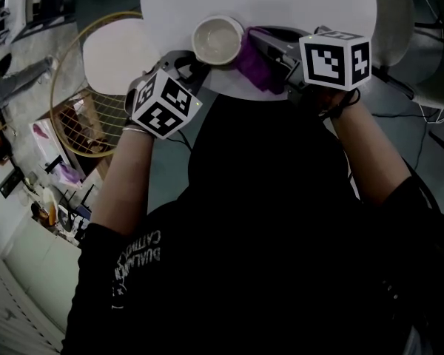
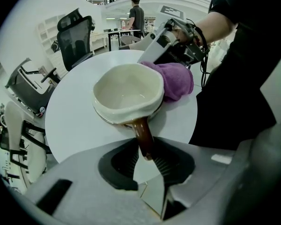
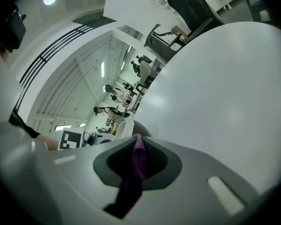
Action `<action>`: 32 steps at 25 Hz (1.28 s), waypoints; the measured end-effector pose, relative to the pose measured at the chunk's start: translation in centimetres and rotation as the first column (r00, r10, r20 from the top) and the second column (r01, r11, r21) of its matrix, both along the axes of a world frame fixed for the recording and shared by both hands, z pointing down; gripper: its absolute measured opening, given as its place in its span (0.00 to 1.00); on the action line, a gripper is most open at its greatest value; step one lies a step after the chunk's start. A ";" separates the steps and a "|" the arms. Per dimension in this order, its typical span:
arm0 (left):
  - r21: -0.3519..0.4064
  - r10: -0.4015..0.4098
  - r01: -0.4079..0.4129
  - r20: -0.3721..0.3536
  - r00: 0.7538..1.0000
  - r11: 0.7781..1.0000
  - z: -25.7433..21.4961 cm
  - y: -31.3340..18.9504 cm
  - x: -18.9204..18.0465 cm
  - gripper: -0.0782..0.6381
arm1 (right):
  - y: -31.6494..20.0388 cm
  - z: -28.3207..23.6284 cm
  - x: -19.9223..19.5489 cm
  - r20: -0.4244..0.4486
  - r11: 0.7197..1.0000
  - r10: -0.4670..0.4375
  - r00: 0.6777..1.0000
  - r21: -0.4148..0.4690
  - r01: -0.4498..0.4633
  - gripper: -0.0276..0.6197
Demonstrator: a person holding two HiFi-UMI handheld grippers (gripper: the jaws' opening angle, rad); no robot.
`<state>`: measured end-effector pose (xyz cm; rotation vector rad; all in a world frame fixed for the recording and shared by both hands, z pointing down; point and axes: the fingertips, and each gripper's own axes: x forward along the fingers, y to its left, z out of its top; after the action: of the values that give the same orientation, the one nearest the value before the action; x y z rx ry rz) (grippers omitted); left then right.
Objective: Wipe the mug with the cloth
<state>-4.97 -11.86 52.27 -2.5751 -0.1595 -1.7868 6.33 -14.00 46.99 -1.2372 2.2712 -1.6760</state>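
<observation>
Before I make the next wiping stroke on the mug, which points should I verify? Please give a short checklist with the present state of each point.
1. The left gripper grips the mug by its brown handle: ok.
2. The right gripper holds the purple cloth: ok.
3. The cloth lies against the mug's outer wall: ok.
4. The mug is empty inside: ok.
5. The mug's base rests on the white table: cannot tell.
</observation>
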 end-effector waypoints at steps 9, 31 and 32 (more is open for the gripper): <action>0.005 0.016 -0.016 0.003 1.000 1.000 0.1 0.1 -0.1 0.22 | -0.8 0.2 0.2 0.000 1.000 0.018 1.000 -0.009 -0.018 0.09; 0.007 0.032 -0.032 0.031 0.999 0.999 0.3 0.0 -0.1 0.23 | -2.9 0.8 0.7 0.025 0.999 0.033 0.999 -0.044 -0.032 0.09; 0.007 0.032 -0.033 0.031 0.999 0.999 0.2 0.0 0.0 0.23 | -3.0 0.7 0.7 0.025 0.999 0.032 0.999 -0.044 -0.031 0.09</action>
<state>-5.02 -11.84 52.52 -2.5258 -0.1935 -1.8132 7.00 -17.04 47.73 -1.2454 2.1999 -1.7298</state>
